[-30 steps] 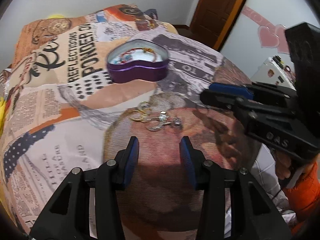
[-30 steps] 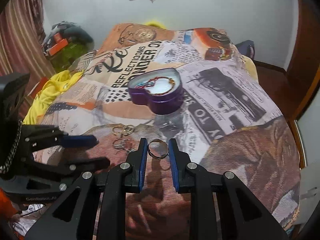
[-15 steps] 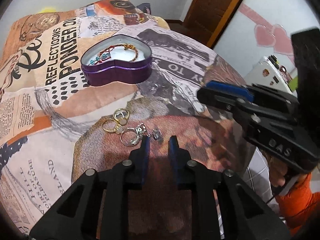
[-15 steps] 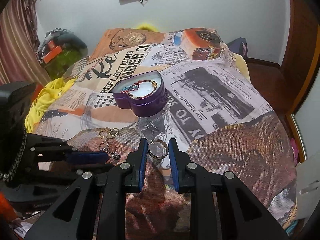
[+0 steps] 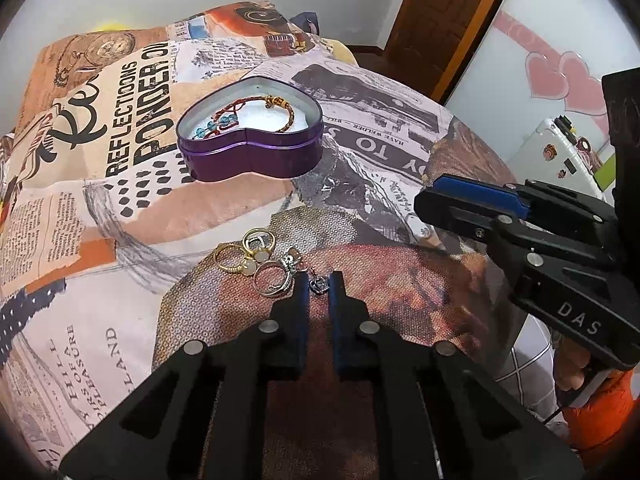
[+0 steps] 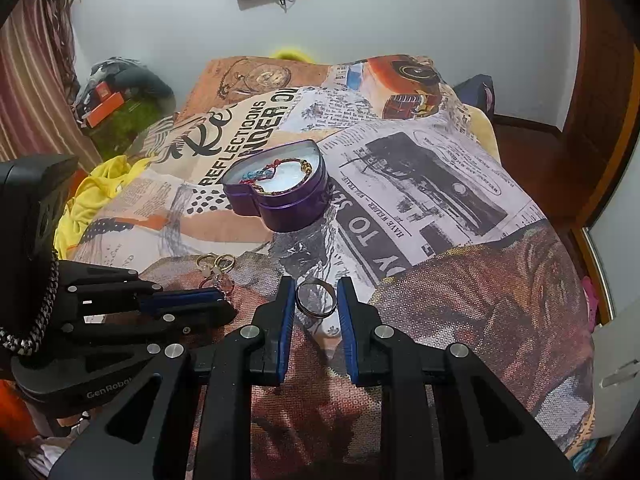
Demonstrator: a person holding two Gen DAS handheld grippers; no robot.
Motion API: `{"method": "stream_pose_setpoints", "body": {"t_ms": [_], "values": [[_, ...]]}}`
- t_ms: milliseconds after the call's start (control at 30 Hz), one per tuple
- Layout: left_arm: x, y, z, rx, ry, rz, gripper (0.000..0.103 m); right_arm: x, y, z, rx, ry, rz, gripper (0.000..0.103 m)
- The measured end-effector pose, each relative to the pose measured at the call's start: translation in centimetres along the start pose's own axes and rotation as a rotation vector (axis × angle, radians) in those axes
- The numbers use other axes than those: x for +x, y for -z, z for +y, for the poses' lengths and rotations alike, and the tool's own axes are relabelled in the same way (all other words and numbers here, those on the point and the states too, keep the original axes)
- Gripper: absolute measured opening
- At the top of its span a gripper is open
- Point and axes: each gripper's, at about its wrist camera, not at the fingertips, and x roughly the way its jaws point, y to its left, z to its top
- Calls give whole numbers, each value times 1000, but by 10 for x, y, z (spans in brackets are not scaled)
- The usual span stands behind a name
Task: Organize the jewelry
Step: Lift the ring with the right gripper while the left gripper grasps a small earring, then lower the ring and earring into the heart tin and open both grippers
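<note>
A purple heart-shaped tin (image 5: 248, 156) (image 6: 288, 208) stands open on the printed bedspread, with a beaded bracelet (image 5: 256, 114) inside it. Nearer to me lies a small pile of gold and silver rings (image 5: 256, 258) (image 6: 218, 262). At the pile's right edge my left gripper (image 5: 319, 280) is shut on a small dark blue charm (image 5: 319, 286). In the right wrist view that gripper (image 6: 224, 304) shows from the side at the left. My right gripper (image 6: 316, 292) is shut on a silver ring (image 6: 315, 300), held just above the bedspread, right of the pile. Its fingers (image 5: 472, 200) reach in at the right of the left wrist view.
The bedspread (image 6: 440, 200) covers the whole bed and drops off at the right and near edges. Yellow cloth (image 6: 96, 196) lies at the bed's left side. A wooden door (image 5: 444, 20) and a white cabinet (image 5: 560, 152) stand beyond the bed.
My left gripper has come forward to the ring pile, and its jaws have closed from wide open onto the small charm. The right gripper still grips the silver ring.
</note>
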Motion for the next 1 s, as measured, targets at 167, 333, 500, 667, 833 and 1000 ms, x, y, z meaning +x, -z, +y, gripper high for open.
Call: {"method": "stream_pose_setpoints", "body": {"t_ms": [167, 333, 500, 667, 833, 1000], "values": [[-11, 2, 1, 4, -4, -21, 8, -1, -2, 1, -5, 4, -6, 19], [-31, 0, 1, 22, -34, -73, 8, -6, -6, 4, -13, 8, -21, 19], [-53, -8, 6, 14, -46, -135, 8, -12, -13, 8, -21, 12, -47, 19], [-73, -16, 9, 17, -61, -195, 8, -19, -22, 13, -35, 14, -79, 19], [-90, -27, 13, 26, -90, -258, 8, -24, -34, 21, -61, 13, -111, 19], [-103, -39, 16, 31, -102, -306, 8, -26, -44, 28, -91, 18, -141, 19]]}}
